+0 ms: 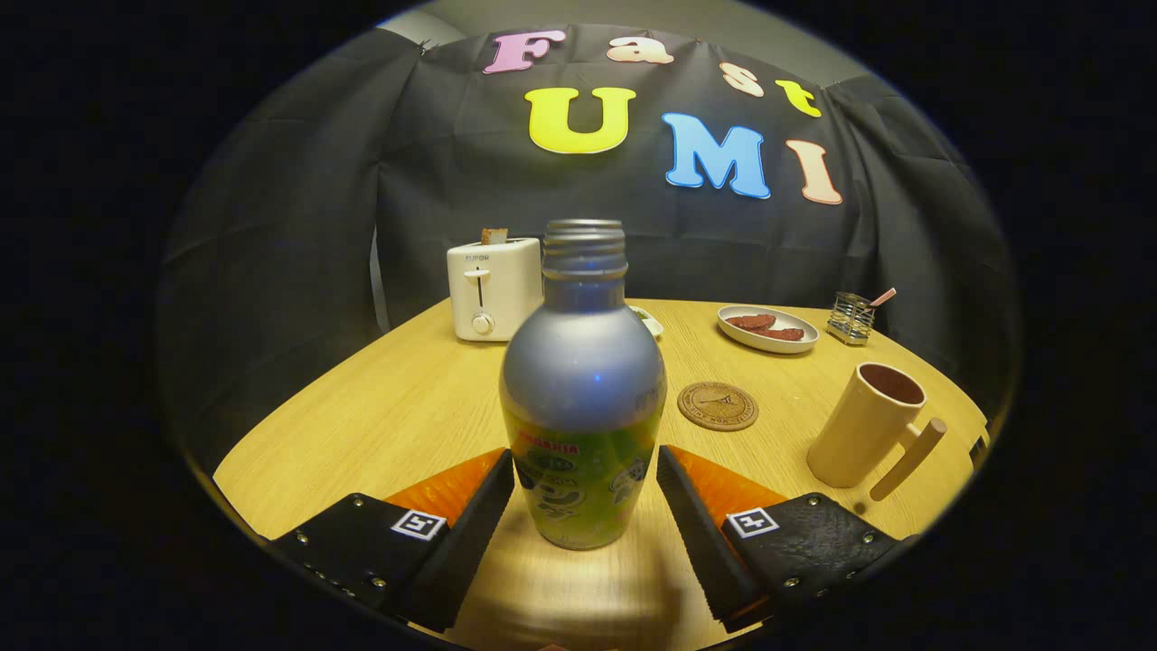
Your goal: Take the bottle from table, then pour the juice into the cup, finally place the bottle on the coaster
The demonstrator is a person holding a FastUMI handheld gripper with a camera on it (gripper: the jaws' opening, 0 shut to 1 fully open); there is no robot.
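Note:
An uncapped bottle (583, 389), silver above and green-labelled below, stands upright on the wooden table (398, 407) between my fingers. My gripper (584, 466) is shut on it: both fingertips (495, 479) press against the labelled lower body, left and right. Its base looks to be resting on the table. A round cork coaster (718, 405) lies beyond the right finger. Further right of the coaster stands a beige cup (866, 423) with a wooden handle, its dark inside showing.
A white toaster (493, 287) with toast in its slot stands at the back left, partly behind the bottle. A plate (768, 329) with dark food slices and a small wire holder (852, 317) sit at the back right. The table's round edge runs close behind the cup.

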